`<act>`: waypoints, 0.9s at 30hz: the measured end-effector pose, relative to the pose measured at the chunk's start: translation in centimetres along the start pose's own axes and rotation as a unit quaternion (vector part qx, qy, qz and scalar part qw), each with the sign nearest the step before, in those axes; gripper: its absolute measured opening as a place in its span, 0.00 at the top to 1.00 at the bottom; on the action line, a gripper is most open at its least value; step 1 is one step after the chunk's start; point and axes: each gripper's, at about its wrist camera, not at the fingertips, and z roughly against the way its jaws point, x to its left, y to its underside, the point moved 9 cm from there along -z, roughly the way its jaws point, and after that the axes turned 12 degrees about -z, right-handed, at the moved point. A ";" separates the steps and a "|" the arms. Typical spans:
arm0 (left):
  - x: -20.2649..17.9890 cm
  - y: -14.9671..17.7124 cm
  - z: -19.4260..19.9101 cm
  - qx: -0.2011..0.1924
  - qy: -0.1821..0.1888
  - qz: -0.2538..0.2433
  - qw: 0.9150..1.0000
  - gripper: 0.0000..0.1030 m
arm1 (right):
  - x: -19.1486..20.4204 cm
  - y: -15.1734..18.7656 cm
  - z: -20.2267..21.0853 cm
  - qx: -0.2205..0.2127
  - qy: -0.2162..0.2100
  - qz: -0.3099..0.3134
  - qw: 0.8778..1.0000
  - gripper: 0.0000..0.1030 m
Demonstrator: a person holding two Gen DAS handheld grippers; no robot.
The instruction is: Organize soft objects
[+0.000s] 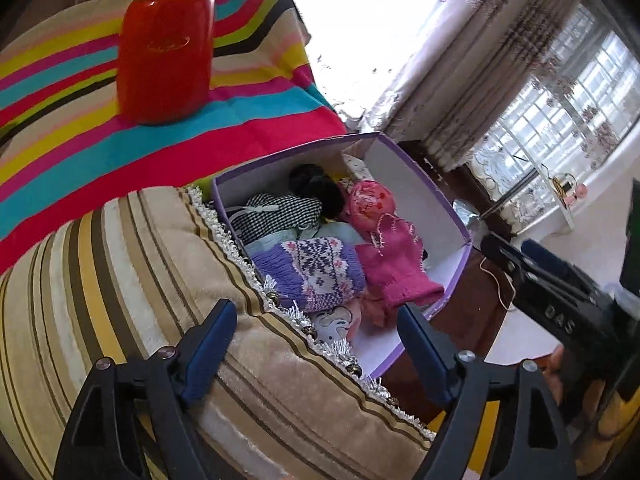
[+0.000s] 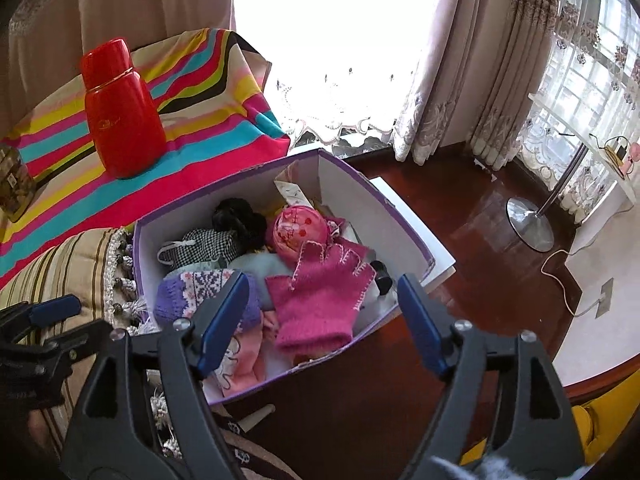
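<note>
A purple box with white walls stands open beside a sofa cushion. Inside lie a pink knit glove, a purple patterned knit hat, a round pink item, a black-and-white checked piece and a black fuzzy thing. My left gripper hangs open over the box's near edge and holds nothing. My right gripper is open above the glove, also with nothing in it.
A red flask stands on a bright striped cloth behind the box. The brown-striped cushion with a tasselled edge borders the box. A lamp base and a cable lie on the dark wooden floor, by the curtains.
</note>
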 end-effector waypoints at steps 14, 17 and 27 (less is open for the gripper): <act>-0.2 -0.2 -0.5 0.005 0.002 0.008 1.000 0.11 | -0.2 0.1 -0.4 0.006 0.000 0.000 1.000 0.23; -0.2 -0.3 -0.5 0.005 0.002 0.009 1.000 0.11 | -0.2 0.1 -0.4 0.005 0.000 0.000 1.000 0.23; -0.1 -0.2 -0.6 0.006 0.002 0.006 1.000 0.11 | -0.4 0.2 -0.6 0.010 -0.003 -0.002 1.000 0.23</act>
